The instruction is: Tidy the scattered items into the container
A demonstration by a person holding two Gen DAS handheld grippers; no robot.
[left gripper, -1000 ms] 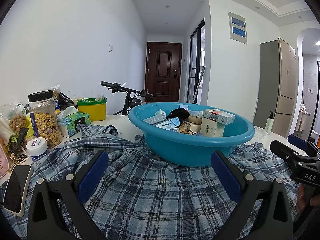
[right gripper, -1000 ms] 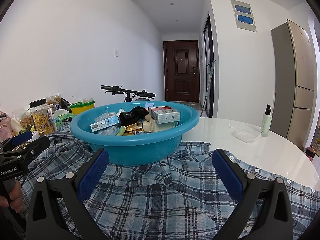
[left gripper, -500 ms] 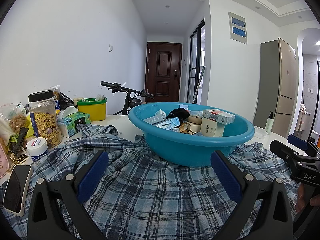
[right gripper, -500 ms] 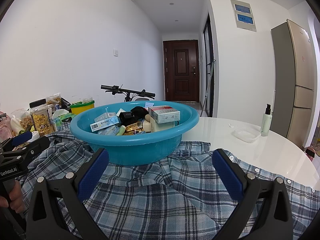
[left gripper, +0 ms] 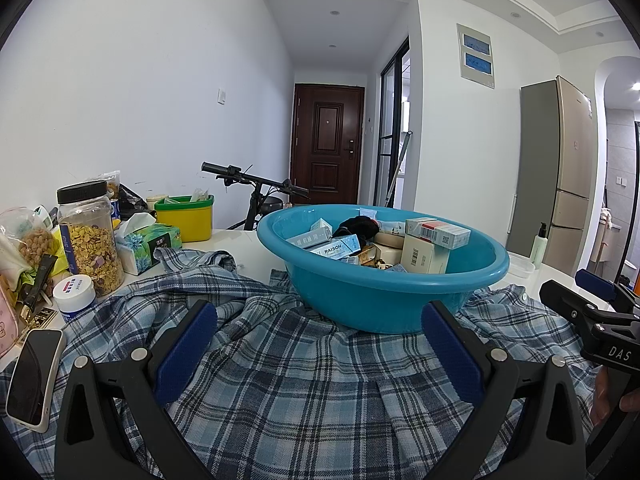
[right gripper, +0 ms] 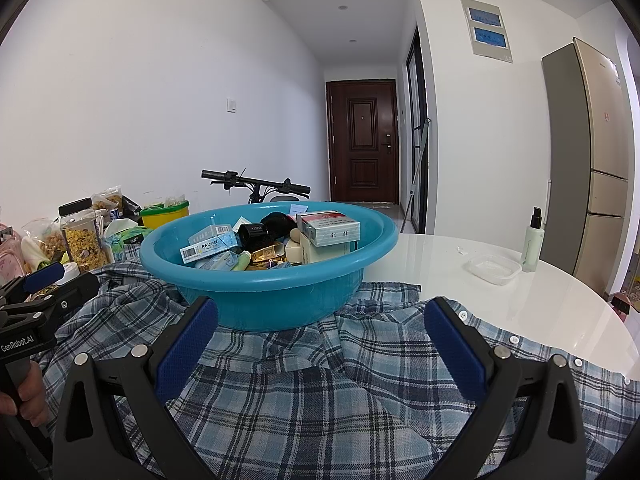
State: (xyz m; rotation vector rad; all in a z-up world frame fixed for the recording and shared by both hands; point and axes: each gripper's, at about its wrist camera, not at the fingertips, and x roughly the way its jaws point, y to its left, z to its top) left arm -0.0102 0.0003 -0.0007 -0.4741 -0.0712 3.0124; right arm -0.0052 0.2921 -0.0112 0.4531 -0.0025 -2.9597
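I hold both claws, left [left gripper: 318, 354] and right [right gripper: 320, 350], spread wide and empty over the shirt [right gripper: 320, 392], facing the basin [left gripper: 384, 292] on the counter [right gripper: 500, 304], probably because the boxes [right gripper: 330, 228] already sit inside.

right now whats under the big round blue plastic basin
The blue plastic basin sits on a rumpled blue plaid shirt spread over the glossy white table. Whatever lies beneath its base is hidden.
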